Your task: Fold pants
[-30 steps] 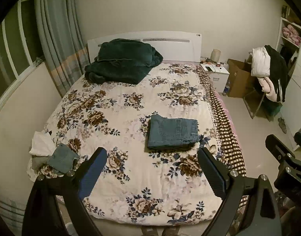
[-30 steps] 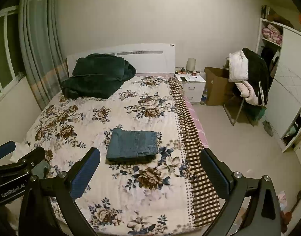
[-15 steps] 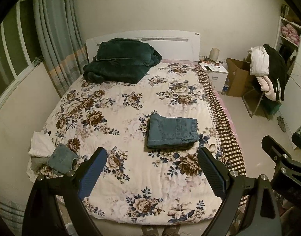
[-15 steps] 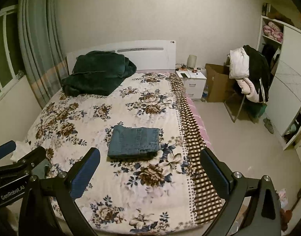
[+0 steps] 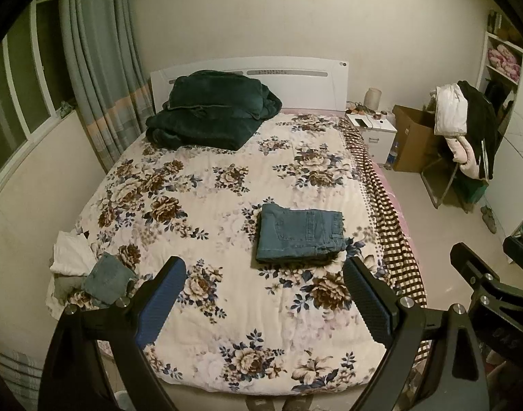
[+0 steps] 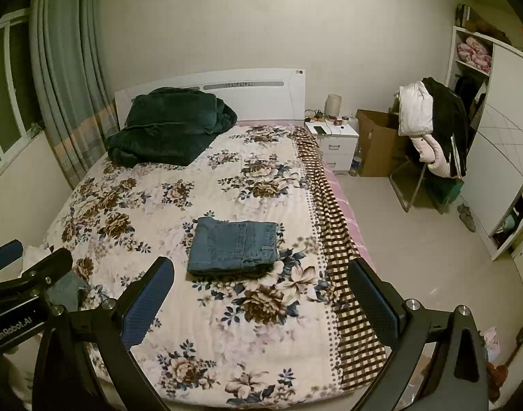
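Closest in the left wrist view, the left gripper (image 5: 263, 286) is seen spread wide with nothing held between its blue pads; it is held above the foot of the bed (image 5: 227, 349); at the right edge of this view a part of the right gripper (image 5: 484, 284) is seen, out past the bed's side. In the right wrist view the right gripper (image 6: 261, 282) is also spread wide and nothing is gripped; the left gripper (image 6: 28, 274) is seen at the left edge there.

A little farther in, the pants (image 5: 300, 233) are found folded into a neat blue block on the flowered blanket, toward the bed's right side; they are touched by neither gripper; in the right wrist view the pants (image 6: 234, 245) are seen nearer the middle of the picture.

At the bed's left corner, a small pile of clothes (image 5: 90, 270) is shown clearly in the left wrist view; in the right wrist view it is mostly hidden behind the left gripper.

Farther back, a dark green blanket (image 5: 210, 113) is heaped by the headboard; a white nightstand (image 6: 331, 144) and a cardboard box (image 6: 378, 144) are set beside the bed; a chair piled with coats (image 6: 432, 126) is seen near them; more of the floor and the white wardrobe (image 6: 501, 137) is shown in the right wrist view.
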`<state>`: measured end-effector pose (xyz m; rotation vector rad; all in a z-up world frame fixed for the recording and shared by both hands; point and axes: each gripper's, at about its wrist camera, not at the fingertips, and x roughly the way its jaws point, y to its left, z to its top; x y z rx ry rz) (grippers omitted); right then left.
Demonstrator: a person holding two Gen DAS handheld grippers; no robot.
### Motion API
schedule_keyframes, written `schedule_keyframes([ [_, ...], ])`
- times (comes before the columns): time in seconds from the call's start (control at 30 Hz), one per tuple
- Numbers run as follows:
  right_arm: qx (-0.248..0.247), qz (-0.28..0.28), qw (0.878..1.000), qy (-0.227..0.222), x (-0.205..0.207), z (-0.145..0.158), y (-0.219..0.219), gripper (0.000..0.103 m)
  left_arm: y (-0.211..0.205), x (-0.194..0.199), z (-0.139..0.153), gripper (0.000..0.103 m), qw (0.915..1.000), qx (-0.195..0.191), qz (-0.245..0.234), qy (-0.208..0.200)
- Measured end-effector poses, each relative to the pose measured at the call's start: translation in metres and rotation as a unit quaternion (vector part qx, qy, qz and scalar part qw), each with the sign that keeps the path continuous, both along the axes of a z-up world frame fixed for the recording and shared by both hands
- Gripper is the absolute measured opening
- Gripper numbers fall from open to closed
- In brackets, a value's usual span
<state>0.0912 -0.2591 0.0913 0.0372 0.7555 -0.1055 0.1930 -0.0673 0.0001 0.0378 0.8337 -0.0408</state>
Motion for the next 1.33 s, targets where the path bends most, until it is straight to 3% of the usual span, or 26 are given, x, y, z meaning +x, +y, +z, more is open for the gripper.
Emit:
schedule_keyframes([
  [1.33, 0.012, -0.011, 1.000, 0.003, -0.012, -0.011, 0.008, 0.103, 0.011, -0.004, 0.010, 0.094, 1.0000, -0.004, -0.006, -0.002],
])
